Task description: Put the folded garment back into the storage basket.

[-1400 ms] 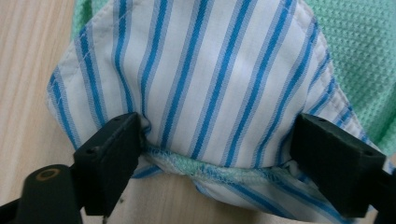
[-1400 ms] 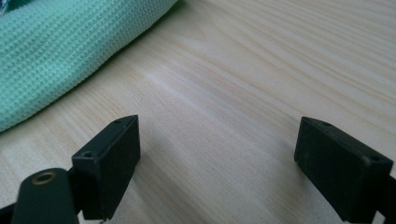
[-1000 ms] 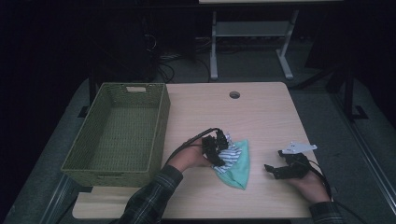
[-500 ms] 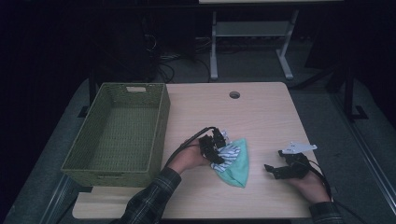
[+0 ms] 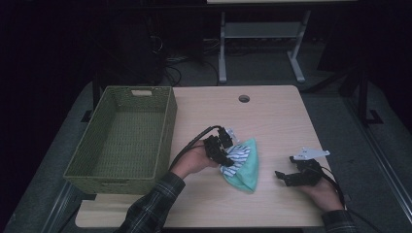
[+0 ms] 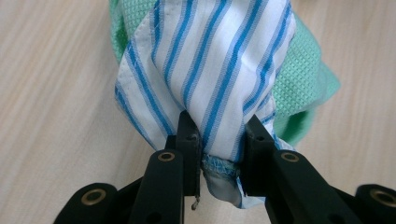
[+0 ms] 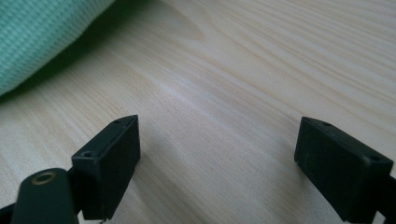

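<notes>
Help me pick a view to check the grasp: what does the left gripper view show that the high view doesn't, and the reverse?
Left gripper view: the left gripper has its jaws shut on a bunched fold of the striped cloth, with the stitched hem between them. High view: the green basket, the right gripper apart on the table. Both: the striped cloth lying on the green cloth.
</notes>
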`<state>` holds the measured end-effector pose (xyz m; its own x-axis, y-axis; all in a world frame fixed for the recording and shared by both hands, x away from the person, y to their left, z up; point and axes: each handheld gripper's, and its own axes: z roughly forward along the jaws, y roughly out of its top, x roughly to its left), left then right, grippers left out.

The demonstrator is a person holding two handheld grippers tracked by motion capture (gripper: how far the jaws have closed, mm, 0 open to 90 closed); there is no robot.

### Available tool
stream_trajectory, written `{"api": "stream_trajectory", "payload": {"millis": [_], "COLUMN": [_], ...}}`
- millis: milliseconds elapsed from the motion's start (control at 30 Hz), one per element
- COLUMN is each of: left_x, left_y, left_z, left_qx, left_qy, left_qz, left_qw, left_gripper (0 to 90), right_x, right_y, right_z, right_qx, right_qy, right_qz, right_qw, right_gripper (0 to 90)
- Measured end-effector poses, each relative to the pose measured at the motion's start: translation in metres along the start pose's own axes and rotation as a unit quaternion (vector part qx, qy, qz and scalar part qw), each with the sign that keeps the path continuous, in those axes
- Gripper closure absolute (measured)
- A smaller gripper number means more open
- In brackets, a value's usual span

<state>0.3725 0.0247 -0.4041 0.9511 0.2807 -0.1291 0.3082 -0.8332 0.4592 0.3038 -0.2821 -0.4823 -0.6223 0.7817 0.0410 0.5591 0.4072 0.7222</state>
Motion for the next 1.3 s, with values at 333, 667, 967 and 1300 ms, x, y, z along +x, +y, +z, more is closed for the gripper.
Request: {"api": "stream_trajectory", "payload": {"millis": [333,667,967,1300], "left_x": [-0.002,-0.002,0.002,0.007], "left_y": [0.009,0.011,0.002,-0.013], "left_z": [-0.034,-0.071,-0.107,-0.139], "left_qx": [-0.024,-0.039,-0.056,-0.055], "left_qy": [0.002,0.008,0.019,0.046], "left_qz": [-0.002,-0.002,-0.015,-0.03], "left_qw": [0.9997,0.9992,0.9981,0.997], "left_gripper": [72.7,72.5,72.5,72.3], "right_x": [0.0,0.0,0.0,0.0], "right_y": [0.0,0.0,0.0,0.0], "right_z": [0.0,0.0,0.0,0.0], "right_qx": [0.0,0.0,0.0,0.0], "right_qy": [0.0,-0.001,-0.001,-0.002], "right_qz": [0.001,0.001,0.002,0.001], "right_qw": [1.0,1.0,1.0,1.0], "right_gripper": [14.0,13.8,13.7,13.6]}}
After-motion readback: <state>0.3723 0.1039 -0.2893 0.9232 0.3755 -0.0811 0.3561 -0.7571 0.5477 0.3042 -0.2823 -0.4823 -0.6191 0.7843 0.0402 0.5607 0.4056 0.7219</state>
